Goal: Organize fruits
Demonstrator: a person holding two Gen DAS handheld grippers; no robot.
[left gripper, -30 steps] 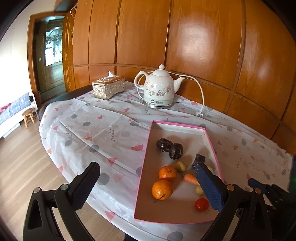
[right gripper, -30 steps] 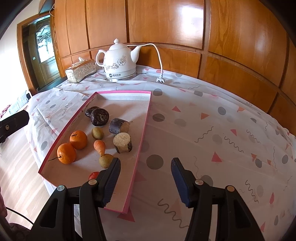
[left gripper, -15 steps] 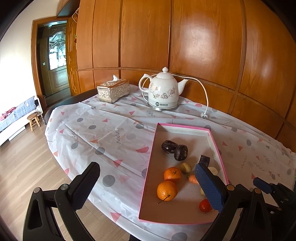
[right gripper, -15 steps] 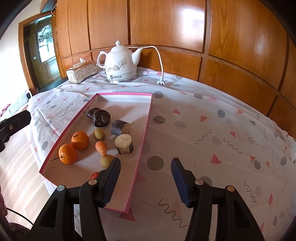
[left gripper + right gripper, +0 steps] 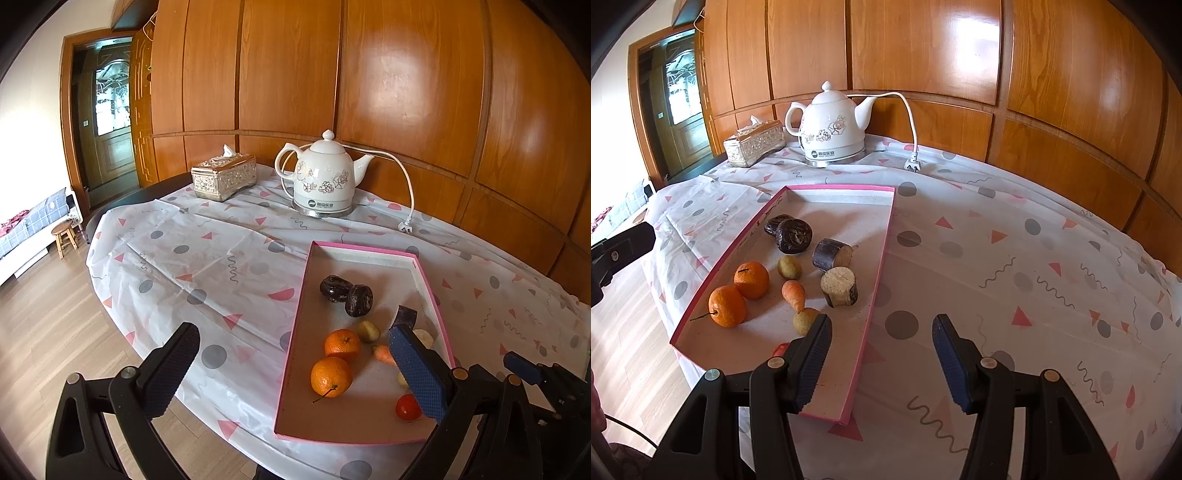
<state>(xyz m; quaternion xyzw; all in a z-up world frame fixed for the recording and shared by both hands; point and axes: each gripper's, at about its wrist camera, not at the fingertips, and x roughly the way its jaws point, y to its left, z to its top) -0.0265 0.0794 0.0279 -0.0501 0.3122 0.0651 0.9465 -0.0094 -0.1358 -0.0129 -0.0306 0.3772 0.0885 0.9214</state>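
Observation:
A pink-rimmed tray lies on the table and holds two oranges, two dark round fruits, two cut cane pieces, a small carrot, small yellow-green fruits and a red tomato. My left gripper is open and empty, held above the tray's near left edge. My right gripper is open and empty, over the tray's near right corner.
A white floral electric kettle with a loose cord and plug stands at the back. A silver tissue box stands beside it. The patterned tablecloth covers the table; wood panels rise behind it.
Both cameras have risen and drawn back slightly, so the tray and kettle sit lower in view. Both grippers stay open; the fruits have not moved.

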